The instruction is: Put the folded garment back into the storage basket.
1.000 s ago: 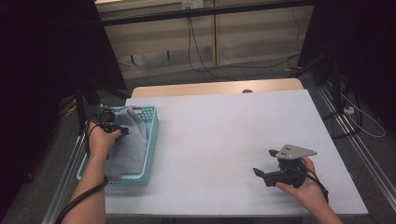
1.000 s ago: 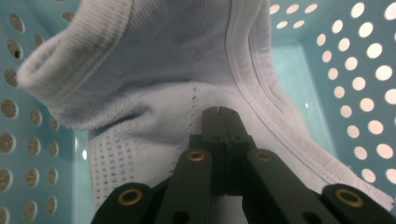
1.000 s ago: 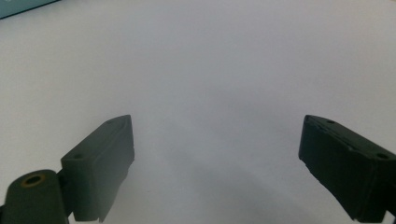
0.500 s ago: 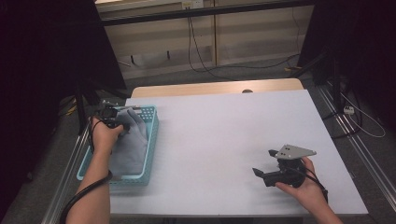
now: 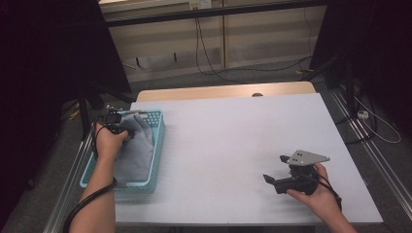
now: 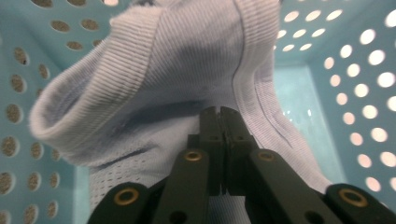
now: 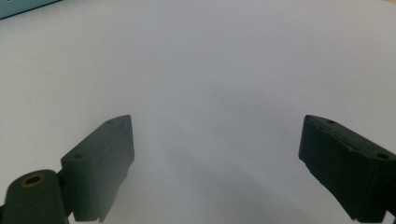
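A pale grey ribbed cloth [image 5: 138,148] lies bunched in a teal perforated basket [image 5: 159,141] at the table's left edge. My left gripper [image 5: 127,132] reaches into the basket's far end. In the left gripper view its jaws [image 6: 220,112] are pressed together on a fold of the cloth [image 6: 154,70], with the basket's wall [image 6: 345,93] behind. My right gripper [image 5: 274,168] rests in a hand near the table's front right, jaws wide apart. In the right gripper view nothing lies between its jaws [image 7: 217,140], just the bare white table [image 7: 210,56].
The white table top [image 5: 233,141] spreads between the basket and the right hand. A corner of the basket [image 7: 18,7] peeks in at the top left of the right gripper view. Metal rails and cables run along both sides of the table.
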